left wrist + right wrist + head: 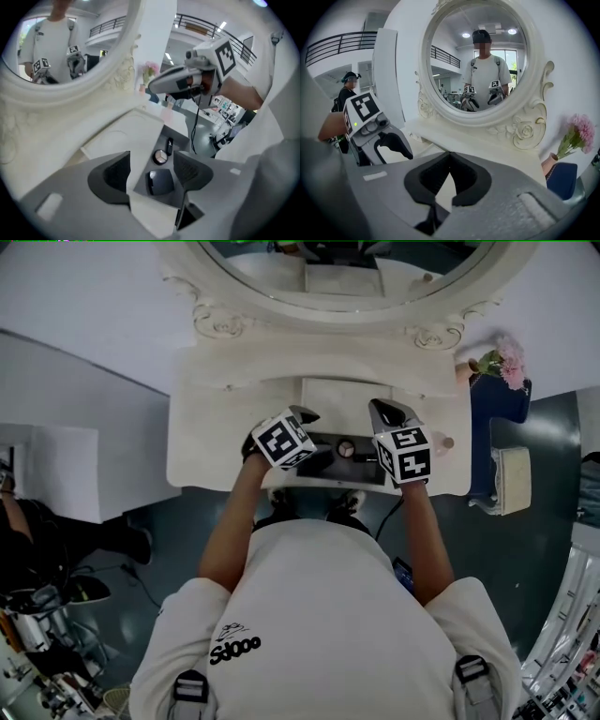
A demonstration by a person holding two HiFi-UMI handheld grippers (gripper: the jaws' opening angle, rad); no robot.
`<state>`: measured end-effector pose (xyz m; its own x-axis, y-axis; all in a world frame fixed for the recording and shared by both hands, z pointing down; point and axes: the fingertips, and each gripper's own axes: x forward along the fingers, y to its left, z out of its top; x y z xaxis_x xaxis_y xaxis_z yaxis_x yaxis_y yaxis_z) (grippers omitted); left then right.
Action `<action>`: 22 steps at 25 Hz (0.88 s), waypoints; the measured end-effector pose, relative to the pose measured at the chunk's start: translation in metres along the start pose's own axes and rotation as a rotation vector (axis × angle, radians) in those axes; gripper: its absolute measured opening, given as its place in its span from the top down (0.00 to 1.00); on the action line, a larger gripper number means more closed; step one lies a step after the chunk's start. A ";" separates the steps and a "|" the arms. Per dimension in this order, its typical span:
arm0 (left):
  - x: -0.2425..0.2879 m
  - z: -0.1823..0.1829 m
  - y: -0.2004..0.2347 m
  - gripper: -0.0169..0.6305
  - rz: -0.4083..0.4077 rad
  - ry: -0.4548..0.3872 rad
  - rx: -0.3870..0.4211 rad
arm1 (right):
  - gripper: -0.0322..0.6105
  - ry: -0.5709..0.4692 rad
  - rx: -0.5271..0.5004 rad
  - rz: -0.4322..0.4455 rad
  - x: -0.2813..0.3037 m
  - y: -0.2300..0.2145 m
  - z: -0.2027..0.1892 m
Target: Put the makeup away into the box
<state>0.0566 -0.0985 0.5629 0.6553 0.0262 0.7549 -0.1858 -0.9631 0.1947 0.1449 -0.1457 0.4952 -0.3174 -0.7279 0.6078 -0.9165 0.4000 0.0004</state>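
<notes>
An open grey box point(319, 482) sits at the front edge of the white vanity table point(216, 427). Inside it lie a black compact point(161, 182), a small round compact point(160, 157) and a black tube point(169, 145). My left gripper point(152, 171) hangs over the box with its jaws open and nothing between them; in the head view it point(305, 416) is above the box's left part. My right gripper point(449, 157) is shut and empty, pointing at the mirror's base, and hovers over the box's right end point(386, 412).
The oval mirror point(347, 268) in its carved frame rises at the back of the table. Pink flowers point(506, 362) stand right of the table, above a blue object point(502, 401). A small round pinkish thing point(447, 442) lies on the table's right end. Another person point(37, 531) is at the left.
</notes>
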 end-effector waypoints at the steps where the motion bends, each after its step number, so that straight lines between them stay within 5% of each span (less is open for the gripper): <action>1: -0.014 0.010 0.011 0.52 0.037 -0.047 -0.004 | 0.95 -0.015 -0.016 -0.001 0.000 -0.001 0.010; 8: -0.124 0.076 0.074 0.82 0.322 -0.408 0.001 | 0.95 -0.143 -0.162 -0.002 -0.007 0.006 0.085; 13: -0.191 0.106 0.086 0.95 0.487 -0.598 0.018 | 0.95 -0.258 -0.251 -0.004 -0.021 0.019 0.137; 22: -0.261 0.131 0.081 0.95 0.656 -0.712 0.115 | 0.95 -0.422 -0.333 -0.024 -0.056 0.034 0.203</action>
<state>-0.0337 -0.2186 0.2994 0.7433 -0.6565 0.1287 -0.6240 -0.7498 -0.2202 0.0823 -0.2041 0.2999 -0.4307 -0.8720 0.2328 -0.8194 0.4859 0.3040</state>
